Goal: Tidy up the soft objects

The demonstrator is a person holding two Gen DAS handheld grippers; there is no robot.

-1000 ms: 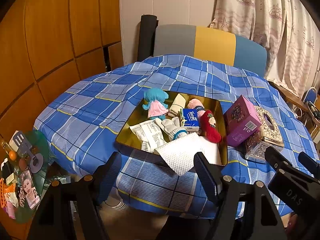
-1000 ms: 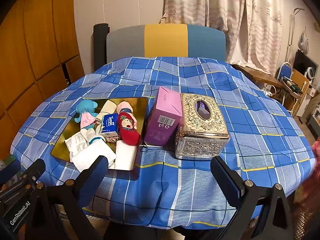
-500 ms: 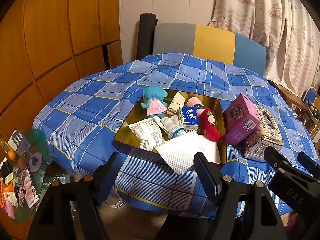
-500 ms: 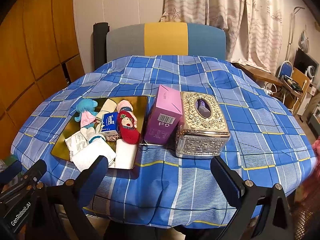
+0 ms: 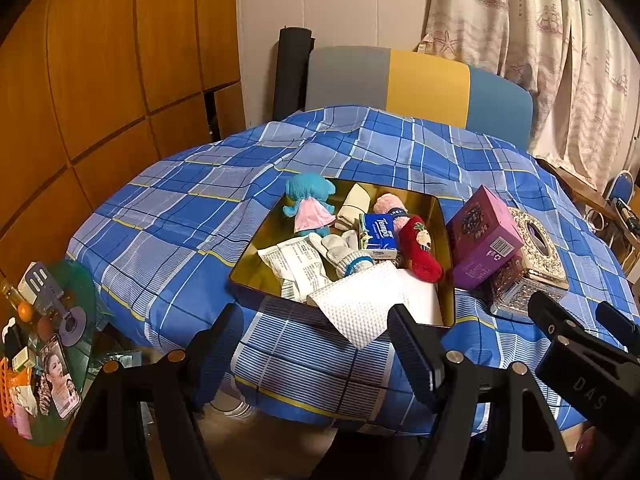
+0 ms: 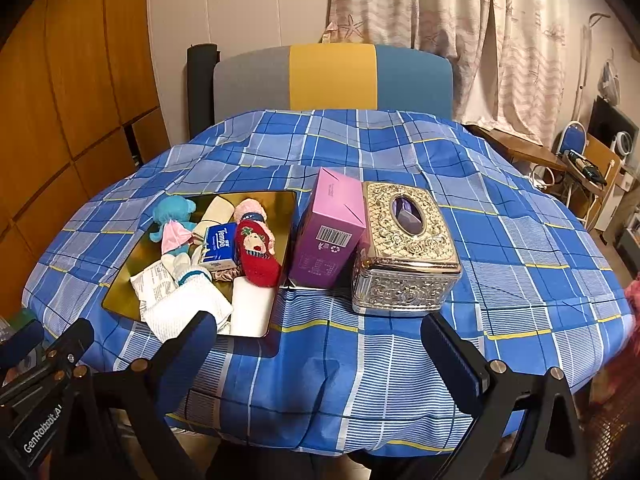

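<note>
Left gripper [image 5: 316, 344]: jaws spread wide, holding nothing, positioned short of the near edge of the gold tray [image 5: 446, 240]. Right gripper [image 6: 320, 354]: jaws spread wide, holding nothing, short of the table edge.

Landmark: gold tray. Soft objects inside the tray:
- blue plush doll [image 5: 310, 206], far left corner;
- red sock [image 5: 420, 246], right side, overlapping a pink sock [image 5: 386, 203] beyond it;
- tissue pack [image 5: 379, 234], centre;
- white glove [image 5: 340, 250], beside the tissue pack;
- white cloth [image 5: 356, 308], draped over the tray's near rim, closest to the left gripper.

Right of the tray: purple box [image 6: 330, 234], then an ornate metal tissue box [image 6: 404, 246], touching it.

The tray rests on a blue plaid tablecloth [image 6: 400, 360]. Beyond the tray: a grey-yellow-blue chair back [image 6: 332, 76], curtains [image 6: 460, 20] and wood panelling [image 5: 100, 60].
</note>
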